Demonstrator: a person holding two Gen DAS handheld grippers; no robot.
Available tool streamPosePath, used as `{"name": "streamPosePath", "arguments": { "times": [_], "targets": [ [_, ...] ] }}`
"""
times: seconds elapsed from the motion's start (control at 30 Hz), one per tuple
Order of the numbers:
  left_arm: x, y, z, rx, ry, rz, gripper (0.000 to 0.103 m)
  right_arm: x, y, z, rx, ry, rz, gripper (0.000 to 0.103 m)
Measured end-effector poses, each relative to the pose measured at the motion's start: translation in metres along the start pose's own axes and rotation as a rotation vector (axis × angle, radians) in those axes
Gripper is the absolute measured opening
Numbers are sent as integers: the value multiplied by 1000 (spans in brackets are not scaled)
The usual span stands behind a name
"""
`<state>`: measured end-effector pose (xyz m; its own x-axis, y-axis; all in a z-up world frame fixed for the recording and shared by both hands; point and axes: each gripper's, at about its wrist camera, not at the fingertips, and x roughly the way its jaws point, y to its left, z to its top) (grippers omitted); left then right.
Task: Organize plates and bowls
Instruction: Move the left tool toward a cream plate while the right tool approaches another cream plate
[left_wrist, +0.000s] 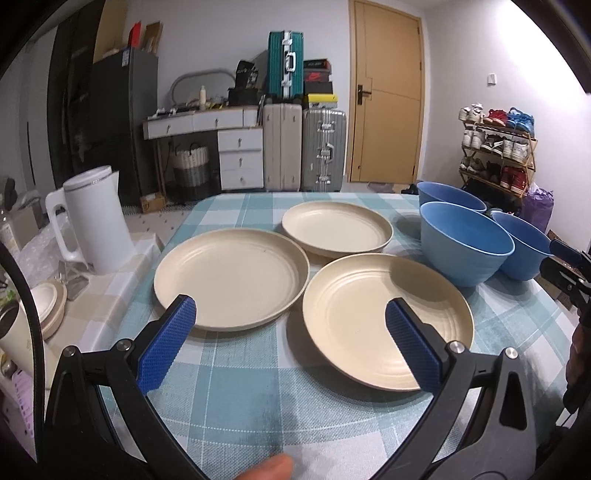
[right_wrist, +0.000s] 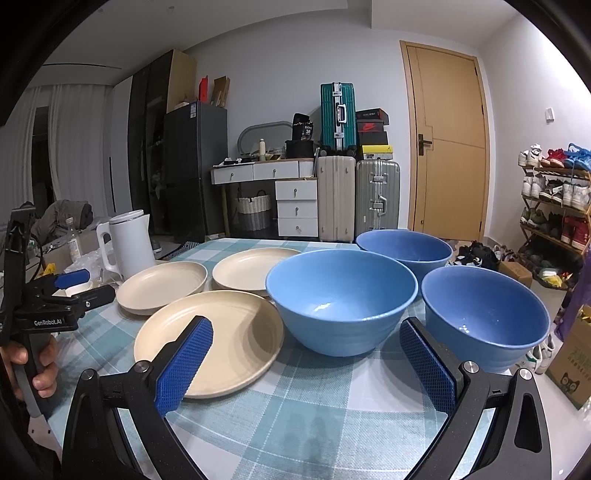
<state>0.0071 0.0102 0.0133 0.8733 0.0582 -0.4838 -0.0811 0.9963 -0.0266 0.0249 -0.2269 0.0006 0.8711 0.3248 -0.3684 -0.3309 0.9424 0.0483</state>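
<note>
Three cream plates lie on the checked tablecloth: a left plate (left_wrist: 231, 278), a far plate (left_wrist: 336, 227) and a near right plate (left_wrist: 369, 317). Three blue bowls stand to their right: a near bowl (right_wrist: 341, 299), a far bowl (right_wrist: 404, 251) and a right bowl (right_wrist: 484, 317). My left gripper (left_wrist: 290, 314) is open and empty, low over the table before the plates. My right gripper (right_wrist: 306, 336) is open and empty, just in front of the near bowl. The left gripper also shows in the right wrist view (right_wrist: 70, 280), at the far left.
A white kettle (left_wrist: 94, 219) stands on a side surface left of the table, with a small cream dish (left_wrist: 48, 306) and a bottle nearby. Suitcases (left_wrist: 304, 147), a drawer desk, a door and a shoe rack (left_wrist: 496, 147) stand behind. The table's right edge (left_wrist: 546, 295) is near the bowls.
</note>
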Motion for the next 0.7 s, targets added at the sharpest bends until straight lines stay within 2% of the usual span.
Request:
{"name": "streamPosePath", "arguments": {
  "times": [0.2,0.3,0.7],
  "targets": [
    [0,8,8,-19,39,46,102,4,5,16,19,28,7,103],
    [-1,15,12,-47,65,42,102,8,9,25,17,47,20,103],
    [-11,48,25,-153,100,76,102,27,48,65,-46,125,120,103]
  ]
}}
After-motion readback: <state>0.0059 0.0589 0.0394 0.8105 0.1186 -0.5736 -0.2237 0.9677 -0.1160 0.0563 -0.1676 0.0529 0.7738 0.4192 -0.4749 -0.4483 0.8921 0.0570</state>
